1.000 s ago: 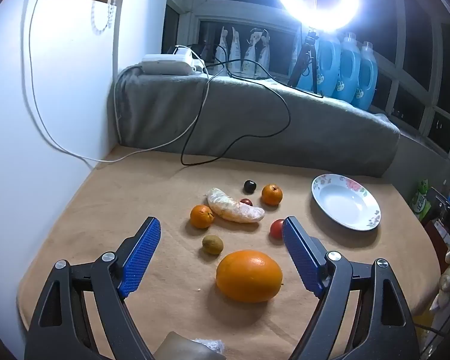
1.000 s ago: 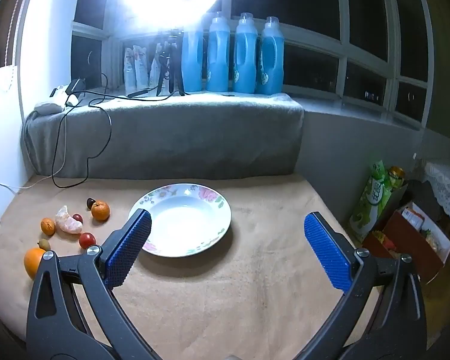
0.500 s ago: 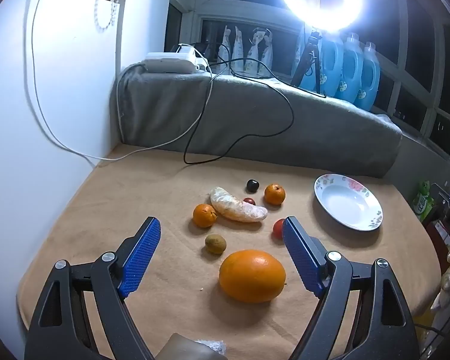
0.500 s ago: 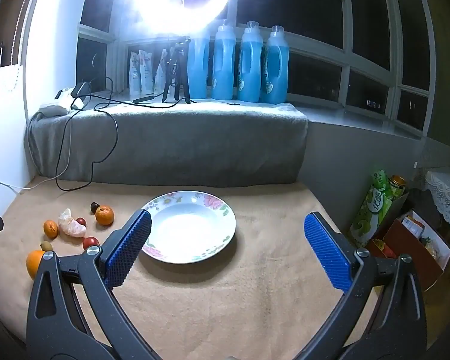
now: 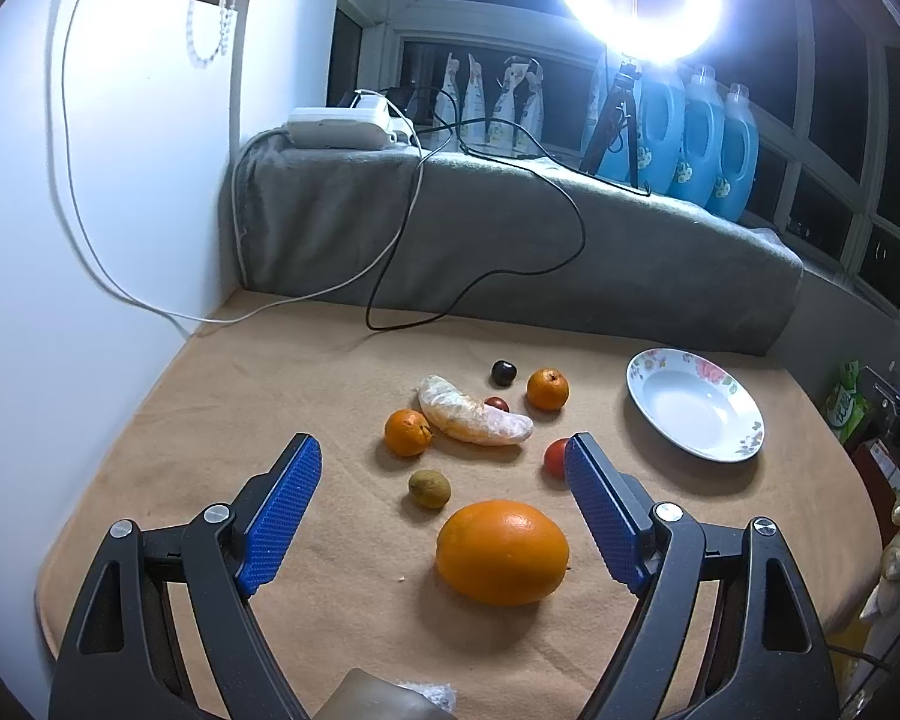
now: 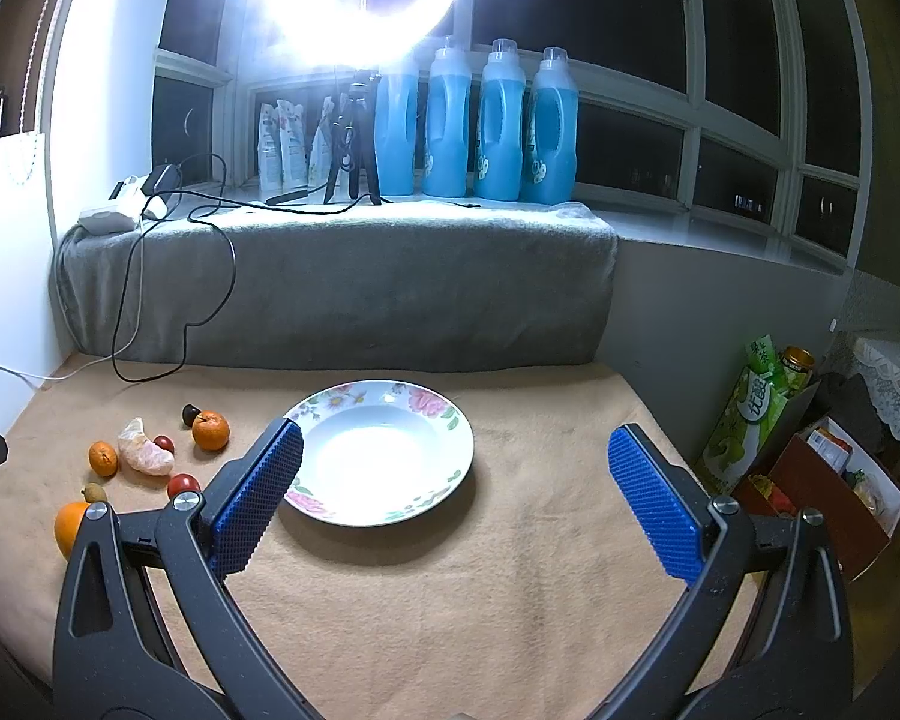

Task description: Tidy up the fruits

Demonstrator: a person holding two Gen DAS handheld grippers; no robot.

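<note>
The large orange (image 5: 503, 552) has drifted right, between the open hand-held gripper (image 5: 444, 480) fingers.

Matt tan cloth is covering the desk (image 5: 258, 396); glossy glazed plate (image 6: 450, 468) is shining; large orange (image 5: 503, 552) is showing dimpled, waxy peel; left tool (image 5: 444, 516) pads (image 5: 279, 516) are looking knurled rubber.

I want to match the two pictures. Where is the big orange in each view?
Left wrist view: the big orange lies low in the middle, on the tan cloth between the open fingers of the left gripper.
Right wrist view: the big orange is at the far left edge, partly hidden by the right gripper.
Shared landmark: the flowered plate.
</note>
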